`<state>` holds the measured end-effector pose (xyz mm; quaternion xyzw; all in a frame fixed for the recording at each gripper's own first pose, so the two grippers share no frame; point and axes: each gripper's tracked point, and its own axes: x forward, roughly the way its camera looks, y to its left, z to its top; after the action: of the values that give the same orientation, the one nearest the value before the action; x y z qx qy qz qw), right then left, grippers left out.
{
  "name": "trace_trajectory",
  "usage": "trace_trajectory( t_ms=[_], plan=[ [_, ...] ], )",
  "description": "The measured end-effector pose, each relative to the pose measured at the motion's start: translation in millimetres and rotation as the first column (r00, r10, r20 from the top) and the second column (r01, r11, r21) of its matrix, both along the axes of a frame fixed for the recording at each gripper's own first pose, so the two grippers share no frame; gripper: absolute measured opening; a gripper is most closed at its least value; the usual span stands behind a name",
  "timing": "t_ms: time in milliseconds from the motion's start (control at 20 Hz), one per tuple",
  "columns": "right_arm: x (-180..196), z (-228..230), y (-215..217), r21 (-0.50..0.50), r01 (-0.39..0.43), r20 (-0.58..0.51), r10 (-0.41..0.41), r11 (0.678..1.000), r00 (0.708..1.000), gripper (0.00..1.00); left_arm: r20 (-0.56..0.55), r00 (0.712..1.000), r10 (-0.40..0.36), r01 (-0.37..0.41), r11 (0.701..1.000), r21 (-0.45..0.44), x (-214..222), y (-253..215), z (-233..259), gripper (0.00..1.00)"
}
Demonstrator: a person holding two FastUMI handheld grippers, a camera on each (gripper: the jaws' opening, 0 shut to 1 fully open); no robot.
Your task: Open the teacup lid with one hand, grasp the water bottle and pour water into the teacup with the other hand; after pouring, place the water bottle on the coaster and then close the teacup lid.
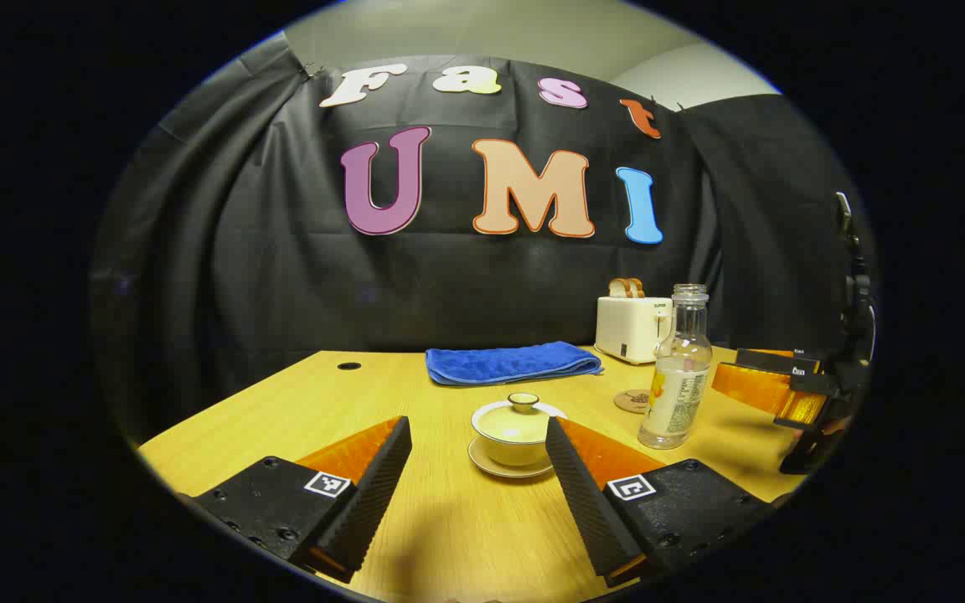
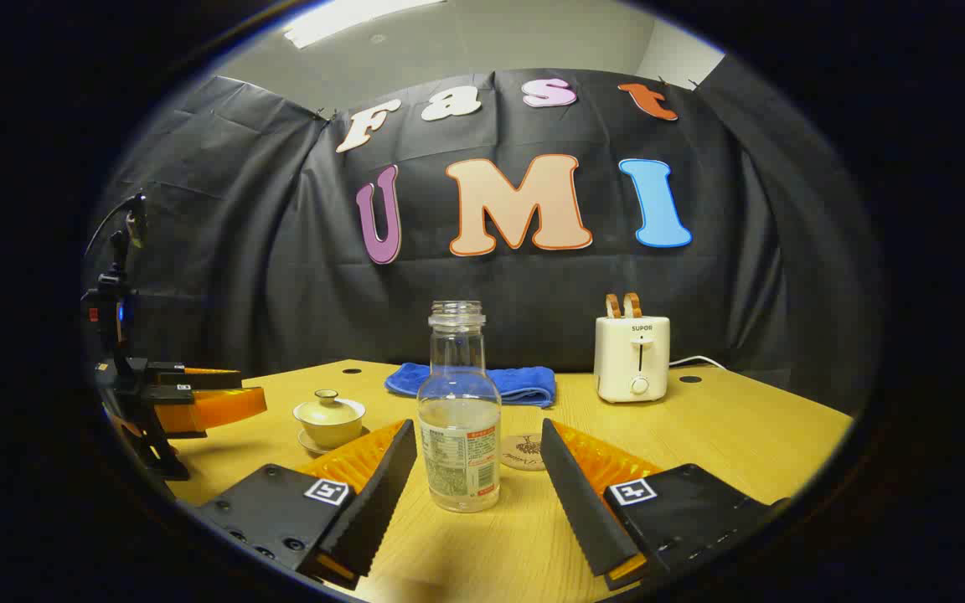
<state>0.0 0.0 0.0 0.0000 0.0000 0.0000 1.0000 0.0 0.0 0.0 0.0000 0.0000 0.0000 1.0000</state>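
the teacup (image 1: pixel 514 440) sits on its saucer (image 1: pixel 509 467) low in the centre of the left gripper view, lid (image 1: pixel 518 413) on, knob up. in the right gripper view it is small at lower left. the left gripper (image 1: pixel 478 444) is spread wide, fingers on either side of the cup but short of it, pinching nothing. the step in hand looks like the lid lift, not yet begun. to do it well, i would come in above the cup, bring the fingertips level with the knob and close on the knob alone, then lift straight up so the cup does not slide on the saucer.

the water bottle (image 2: pixel 459 419) stands uncapped at bottom centre of the right gripper view, part full, between the fingers of the right gripper (image 2: pixel 476 448), which is also spread and not touching it. a grip at the wide body, below the neck, should hold it steady for pouring. the coaster (image 2: pixel 524 452) lies just behind and to the right of the bottle, partly hidden by a finger.

further out on the wooden table (image 2: pixel 725 435), a folded blue towel (image 2: pixel 482 381) lies at the back and a white toaster (image 2: pixel 632 356) stands right of centre.

writing: the toaster front reads "supor". the bottle label has print too small to read. the coaster bears a dark design i cannot make out.
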Motion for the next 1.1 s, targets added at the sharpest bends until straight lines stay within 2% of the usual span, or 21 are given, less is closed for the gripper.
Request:
trace_trajectory(
  t_ms=[50,300,400,450,600,700,950,1100],
  plan=[
    [0.3,-0.5,-2.5,0.000,0.009,0.000,-0.009,1.000,1.000,0.95,0.001,1.000,-0.002,0.002,1.000,0.000,0.7,-0.6,-0.2,0.95],
    [3.8,0.3,-9.9,-0.001,0.044,0.000,-0.044,0.999,0.999,0.97,0.027,1.000,0.013,-0.013,1.000,0.000,3.8,4.9,4.7,0.95],
    [5.3,-0.6,-11.0,-0.001,0.048,0.001,-0.048,0.999,0.999,0.95,0.036,0.999,0.034,-0.034,0.999,0.002,7.4,9.9,4.1,0.92],
    [5.8,-0.3,-12.9,-0.002,0.053,0.003,-0.053,0.999,0.999,0.95,0.035,0.999,0.038,-0.039,0.999,0.003,9.0,10.4,3.9,0.95],
    [7.9,0.4,-18.9,-0.003,0.083,0.004,-0.083,0.997,0.997,0.95,0.043,0.999,0.025,-0.026,1.000,0.003,8.1,8.2,5.1,0.95],
    [8.5,-0.4,-15.7,-0.003,0.070,0.003,-0.070,0.998,0.998,0.98,0.041,0.999,0.026,-0.026,1.000,0.004,10.7,8.5,6.0,0.95],
    [10.8,-0.7,-16.2,-0.003,0.066,0.004,-0.066,0.998,0.998,0.95,0.044,0.998,0.051,-0.051,0.999,0.002,12.2,13.2,5.5,0.95],
    [14.7,-1.3,-5.5,-0.001,0.013,0.000,-0.013,1.000,1.000,0.94,0.042,0.999,0.035,-0.035,0.999,0.004,19.9,9.3,4.7,0.96]
  ],
)
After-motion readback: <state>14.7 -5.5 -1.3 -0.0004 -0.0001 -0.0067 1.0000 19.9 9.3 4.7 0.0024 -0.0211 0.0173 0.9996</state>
